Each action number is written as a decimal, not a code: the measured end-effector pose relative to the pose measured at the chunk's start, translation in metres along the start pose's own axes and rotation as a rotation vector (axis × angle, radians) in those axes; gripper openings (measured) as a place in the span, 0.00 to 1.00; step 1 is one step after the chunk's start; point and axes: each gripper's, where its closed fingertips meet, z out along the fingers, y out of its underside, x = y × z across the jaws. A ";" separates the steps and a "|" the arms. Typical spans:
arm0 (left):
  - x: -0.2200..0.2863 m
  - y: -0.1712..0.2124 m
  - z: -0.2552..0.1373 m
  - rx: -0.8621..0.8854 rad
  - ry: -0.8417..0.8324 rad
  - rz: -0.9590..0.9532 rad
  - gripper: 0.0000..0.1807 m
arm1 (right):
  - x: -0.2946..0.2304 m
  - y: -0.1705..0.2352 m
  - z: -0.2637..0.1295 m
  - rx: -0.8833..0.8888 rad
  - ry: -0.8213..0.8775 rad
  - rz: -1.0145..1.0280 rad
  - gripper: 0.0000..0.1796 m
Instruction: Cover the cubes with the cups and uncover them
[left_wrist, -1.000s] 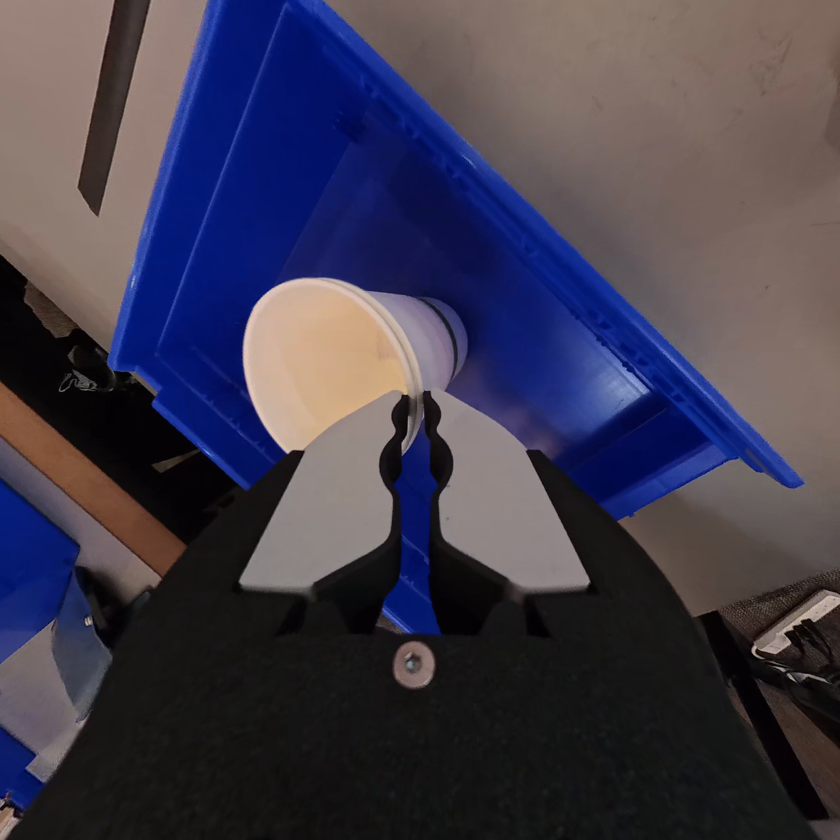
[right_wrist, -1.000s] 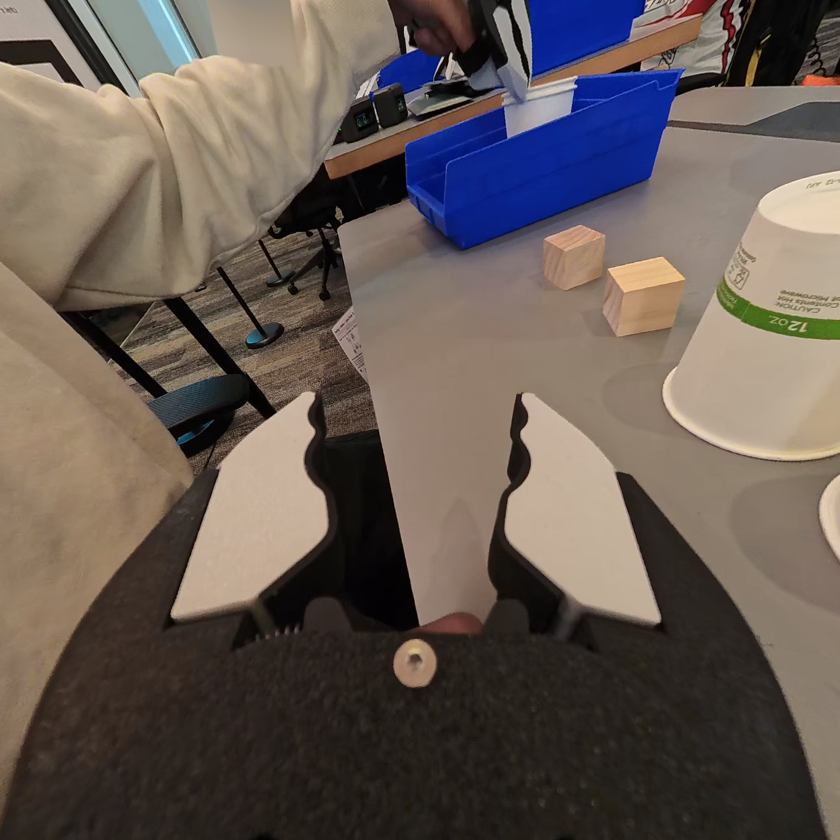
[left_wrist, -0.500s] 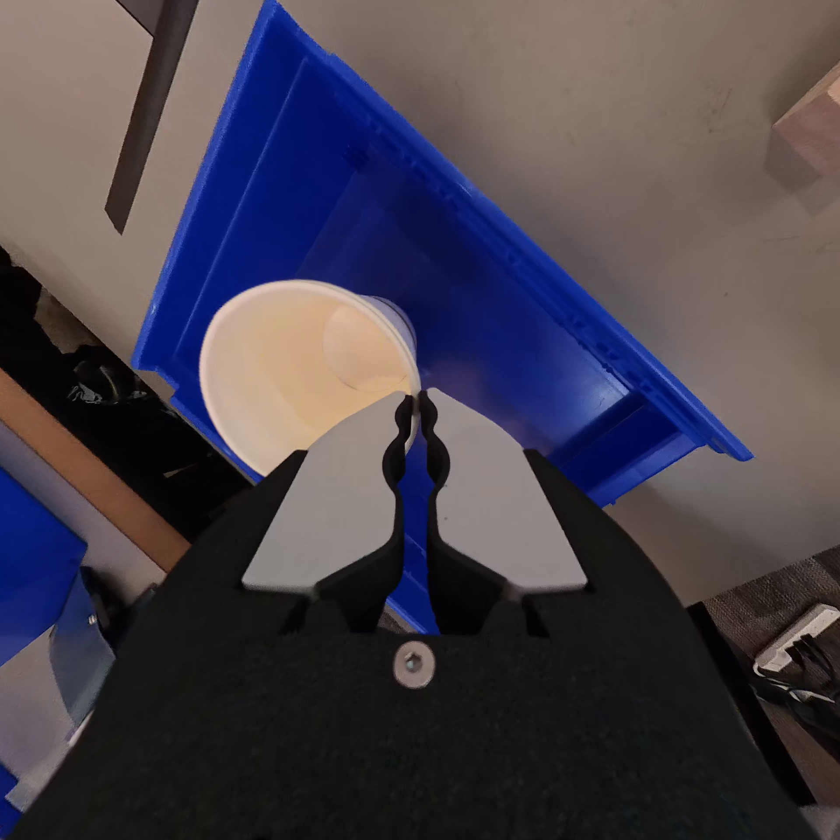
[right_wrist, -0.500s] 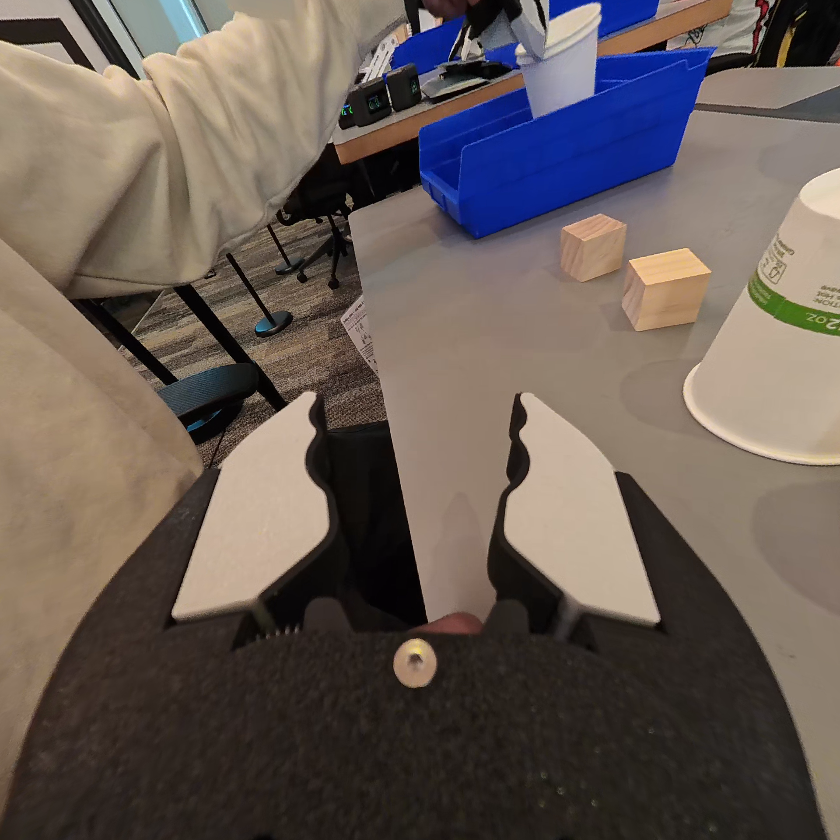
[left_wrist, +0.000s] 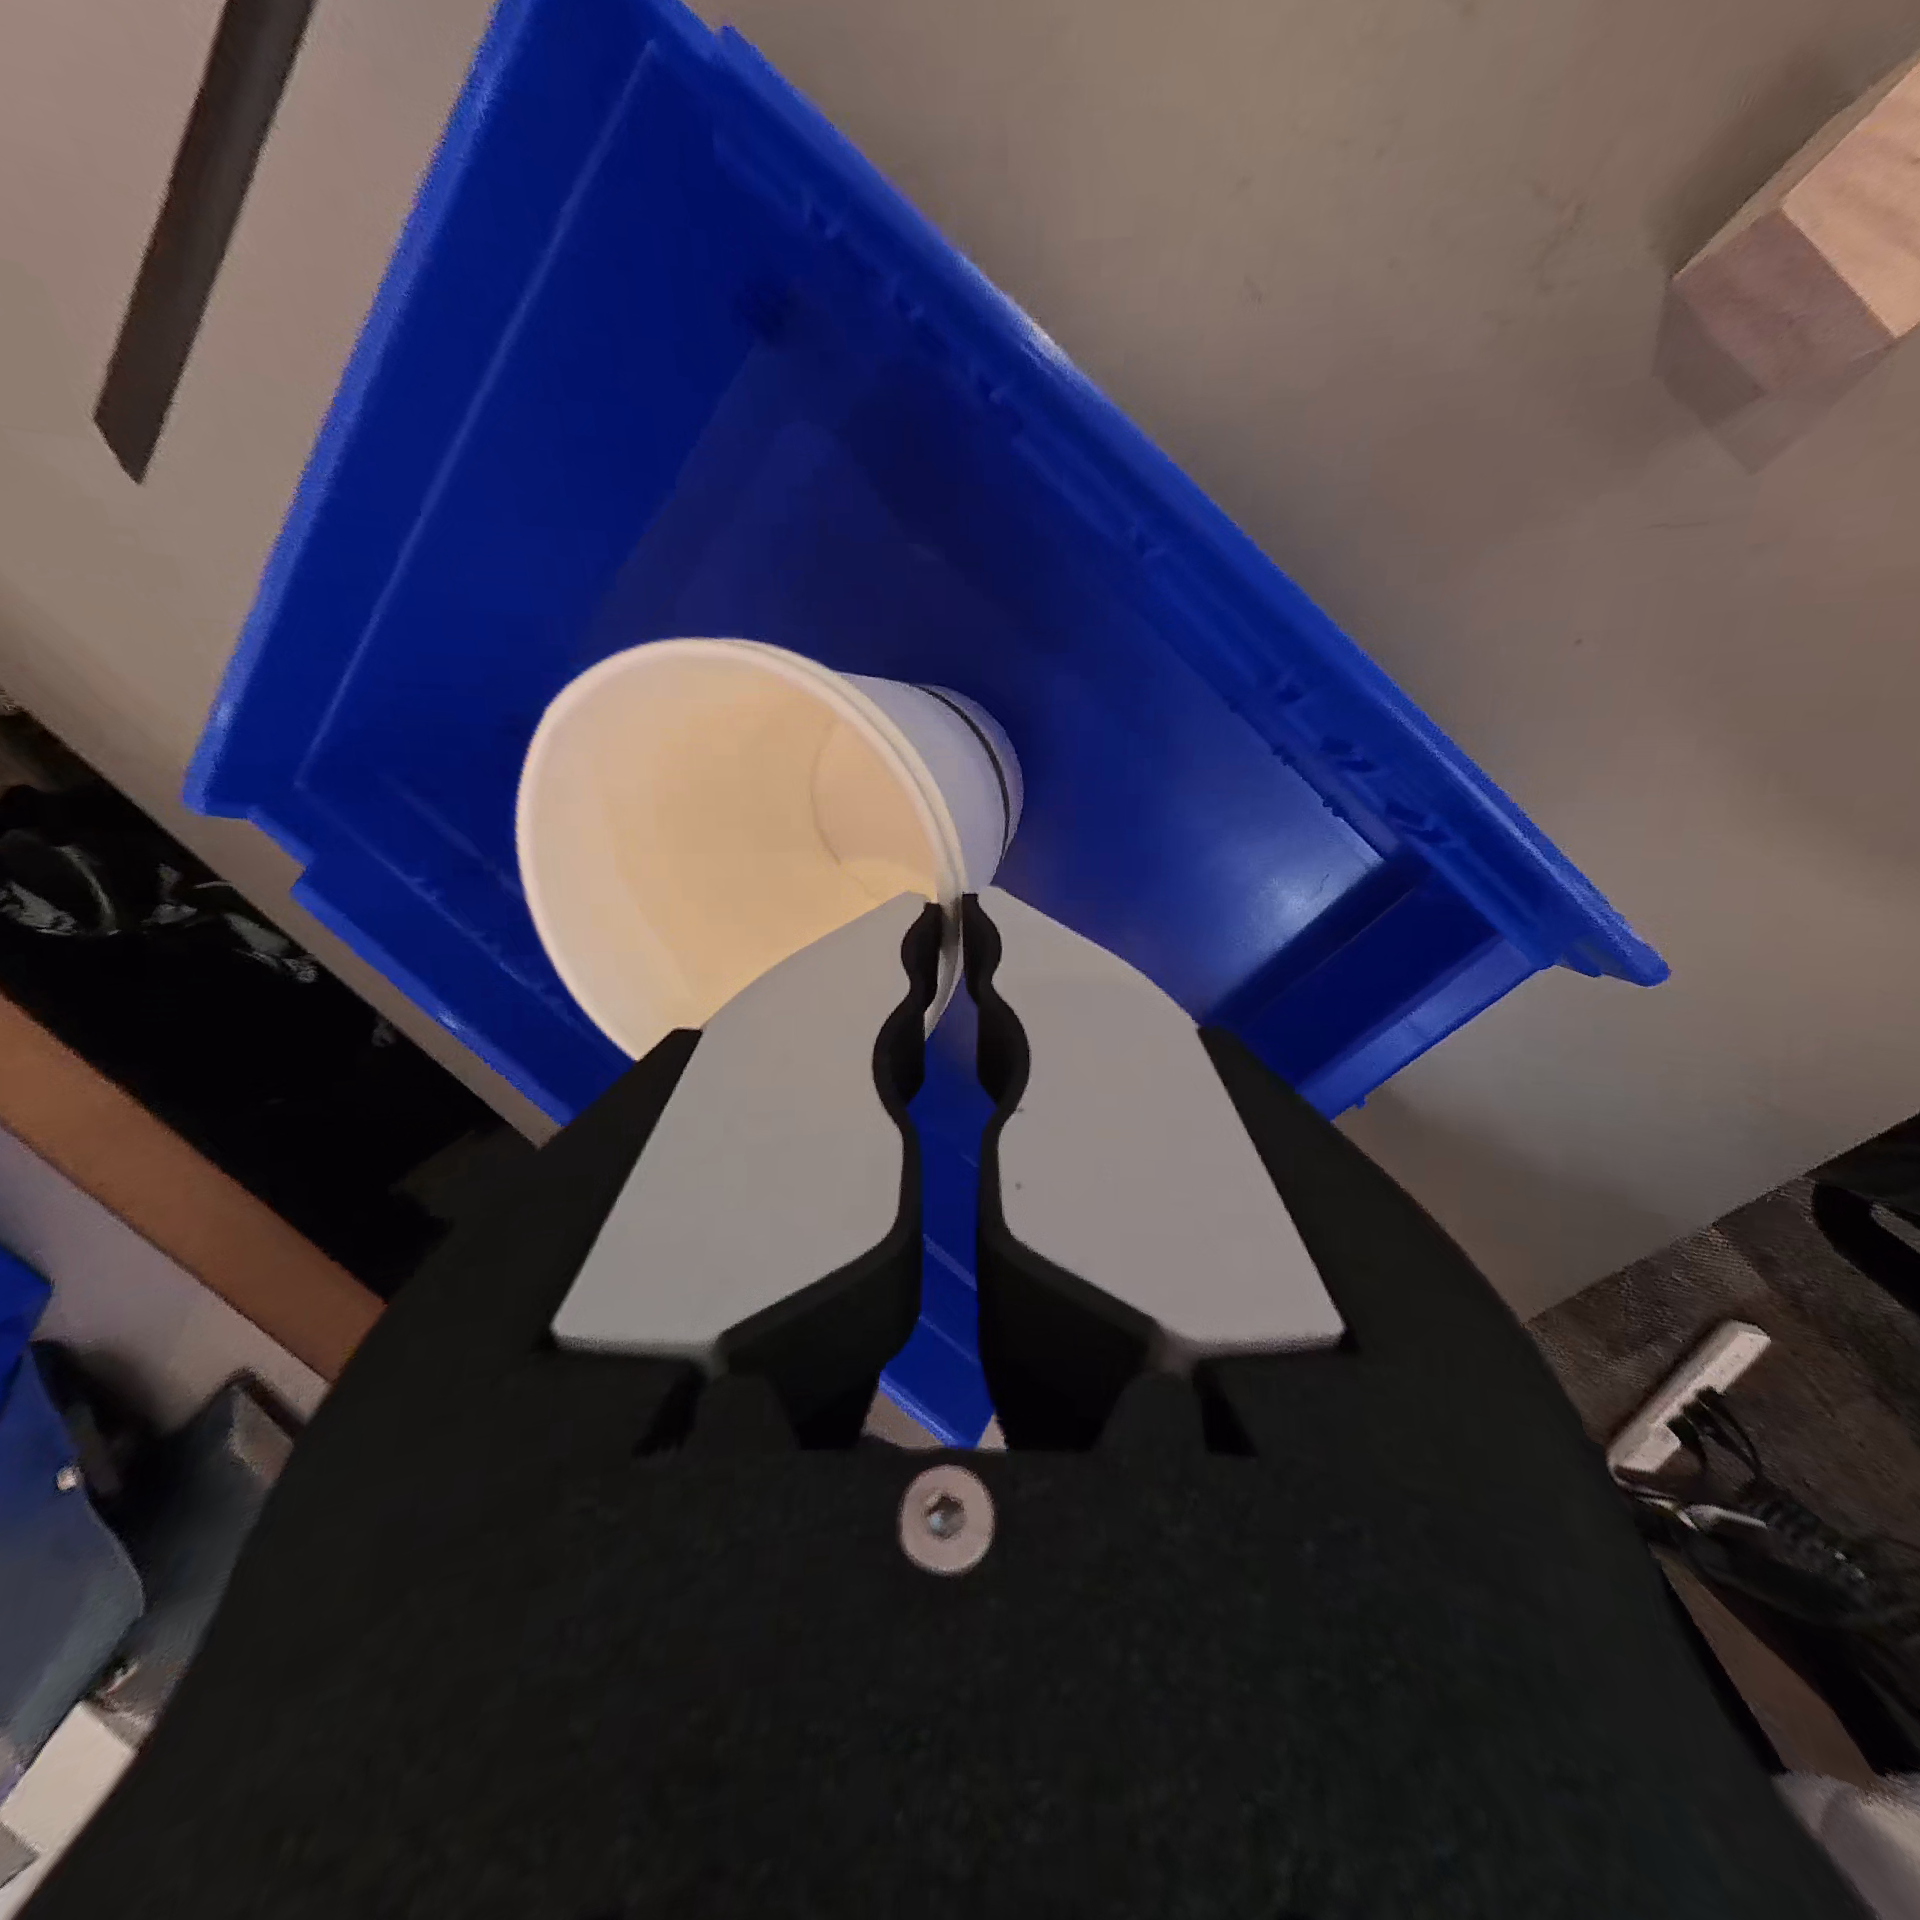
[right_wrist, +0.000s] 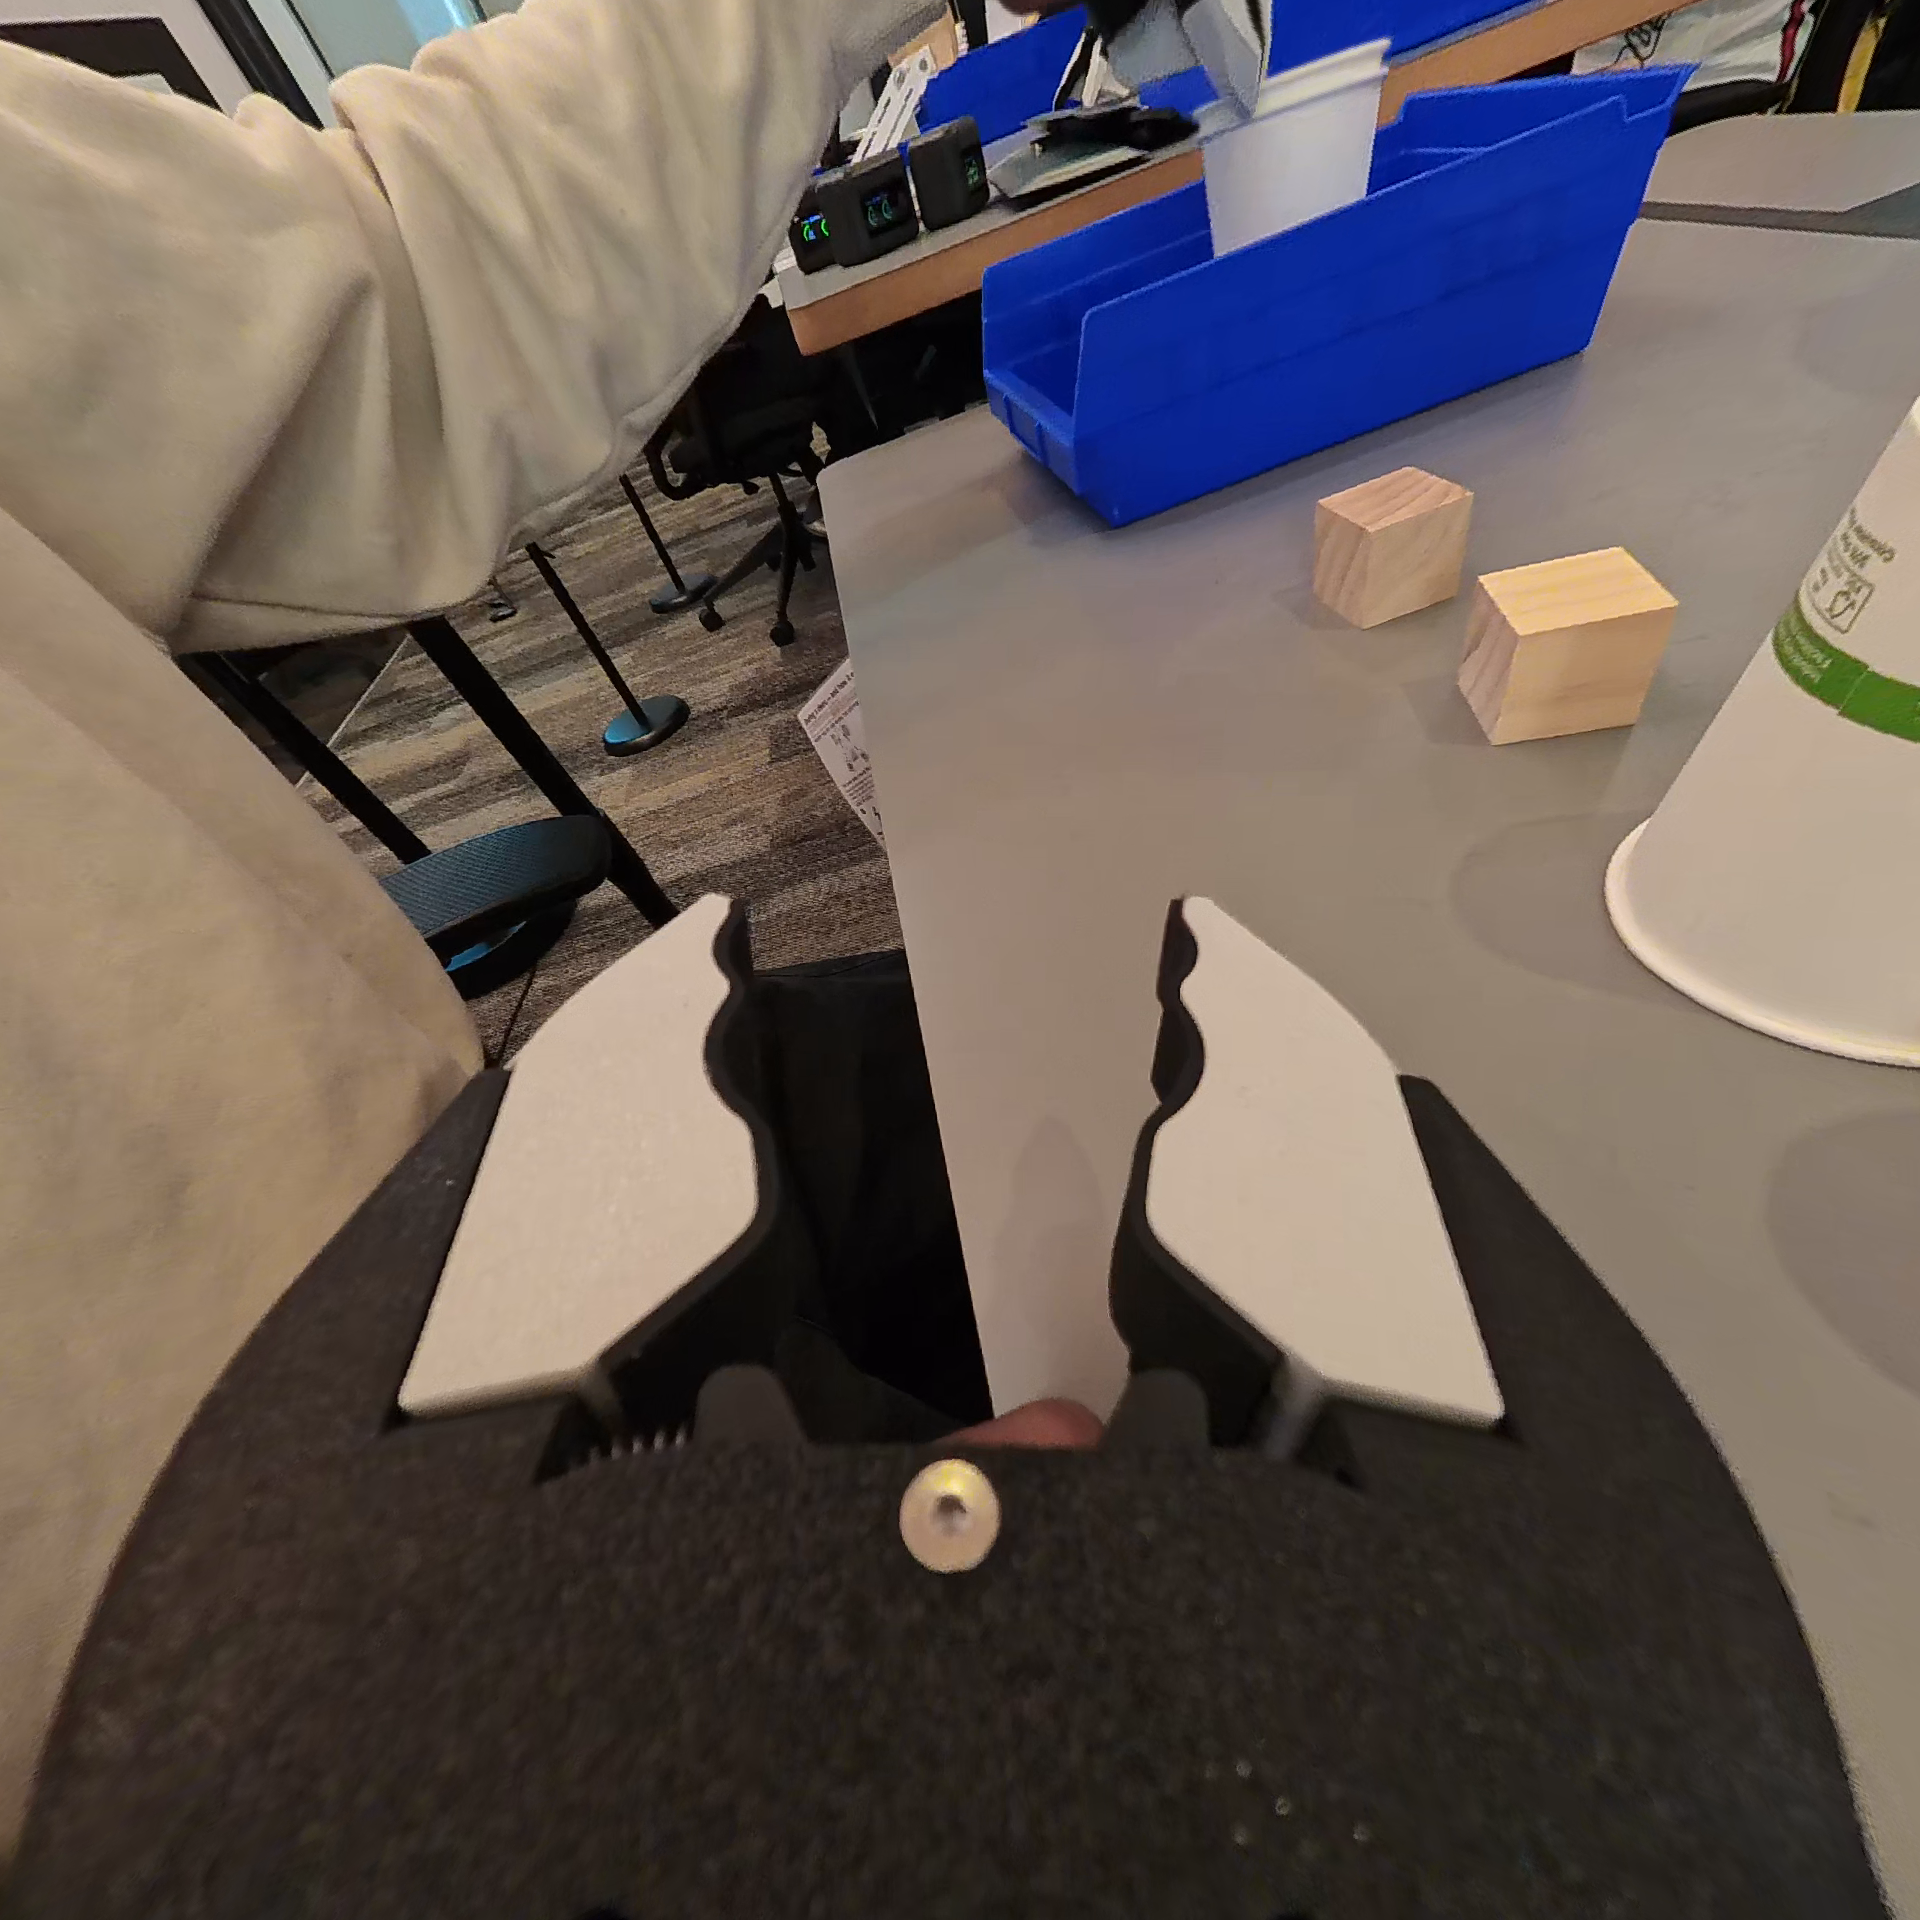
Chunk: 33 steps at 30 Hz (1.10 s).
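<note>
A long blue bin (right_wrist: 1351, 312) sits open on the grey table (right_wrist: 1091, 748), near its far edge. Behind the bin, a wood-edged desk (right_wrist: 935, 281) carries three small black devices (right_wrist: 883, 208). Left of the bin and below, there's patterned carpet (right_wrist: 727, 790), a black chair base (right_wrist: 764, 540) and a round stand foot (right_wrist: 644, 722).

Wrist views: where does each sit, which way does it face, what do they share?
Left wrist view: on the left gripper, looking steeply down into the blue bin; its fingers pinch the paper cup rim.
Right wrist view: on the right gripper, open, low over the grey table, facing the two wooden cubes; cream sleeve shows.
Shared: bin, held cup, one cube.
</note>
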 end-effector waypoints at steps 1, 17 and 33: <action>0.000 0.002 0.003 -0.004 0.005 -0.005 0.02 | 0.000 0.001 0.001 -0.004 -0.002 0.000 0.42; -0.008 -0.003 -0.037 0.066 0.036 -0.042 0.02 | -0.004 0.003 0.003 -0.024 -0.010 -0.012 0.41; 0.040 -0.066 -0.134 0.382 -0.068 0.149 0.02 | 0.034 -0.058 -0.006 0.251 0.096 0.022 0.41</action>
